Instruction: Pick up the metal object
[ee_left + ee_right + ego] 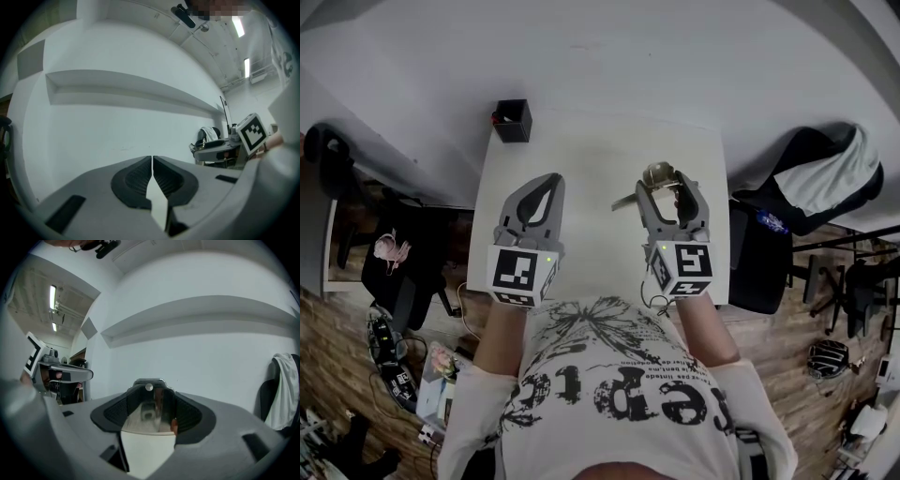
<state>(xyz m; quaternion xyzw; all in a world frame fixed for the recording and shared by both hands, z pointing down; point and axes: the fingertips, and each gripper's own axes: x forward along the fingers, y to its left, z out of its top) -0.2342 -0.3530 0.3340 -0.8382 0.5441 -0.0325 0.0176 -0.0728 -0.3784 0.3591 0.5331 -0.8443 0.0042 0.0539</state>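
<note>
A shiny metal object [657, 175] is clamped between the jaws of my right gripper [667, 184], held over the right half of the white table [591, 155]. A thin part of it sticks out to the left of the jaws. In the right gripper view the metal object [150, 404] fills the gap of the right gripper [150, 399], facing a white wall. My left gripper [550, 180] hovers over the table's left half, jaws pressed together with nothing between them. In its own view the left gripper [152, 164] shows no gap.
A black open box [513, 120] stands at the table's far left corner. A dark chair draped with a white cloth [830, 178] is to the right of the table, another dark chair [337, 155] to the left. Cluttered items lie on the wooden floor.
</note>
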